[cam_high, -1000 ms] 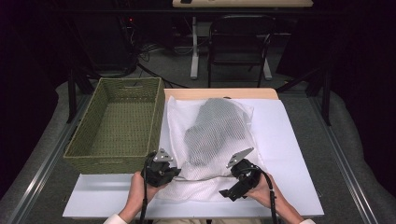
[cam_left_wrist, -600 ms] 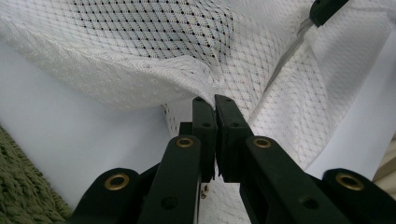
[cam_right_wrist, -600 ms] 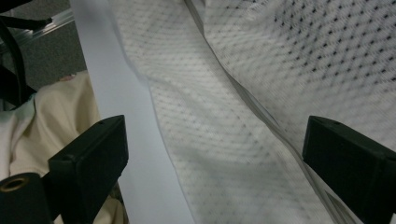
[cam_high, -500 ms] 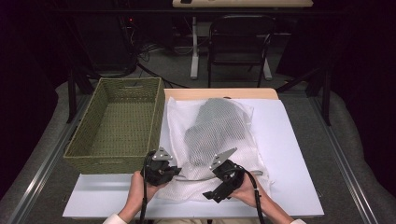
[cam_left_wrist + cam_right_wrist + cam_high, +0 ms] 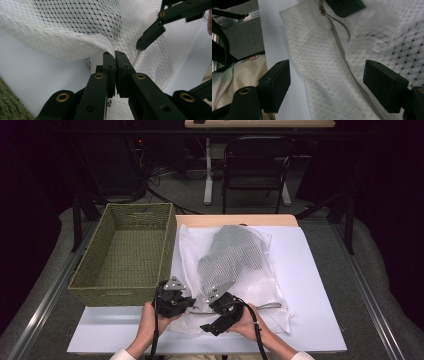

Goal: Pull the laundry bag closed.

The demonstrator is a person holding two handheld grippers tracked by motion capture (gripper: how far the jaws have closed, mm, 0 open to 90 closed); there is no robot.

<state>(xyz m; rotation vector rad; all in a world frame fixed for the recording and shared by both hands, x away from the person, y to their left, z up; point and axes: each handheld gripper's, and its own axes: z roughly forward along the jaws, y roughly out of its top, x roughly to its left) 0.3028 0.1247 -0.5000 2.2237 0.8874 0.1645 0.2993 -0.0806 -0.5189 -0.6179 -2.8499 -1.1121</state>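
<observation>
high view: fixed overhead camera, facing forward and down over the whole white table (image 5: 320,270). left gripper view: close behind its own jaws, facing the white mesh bag (image 5: 75,37). right gripper view: close above the same bag (image 5: 332,75), facing down. all three views share the bag's near edge.

One white mesh bag (image 5: 227,270), one green woven basket (image 5: 127,254), two hand-held grippers, one white table (image 5: 315,285), one far chair (image 5: 257,165).

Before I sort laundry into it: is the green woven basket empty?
Empty: the green woven basket shows a bare woven floor in the high view.
</observation>
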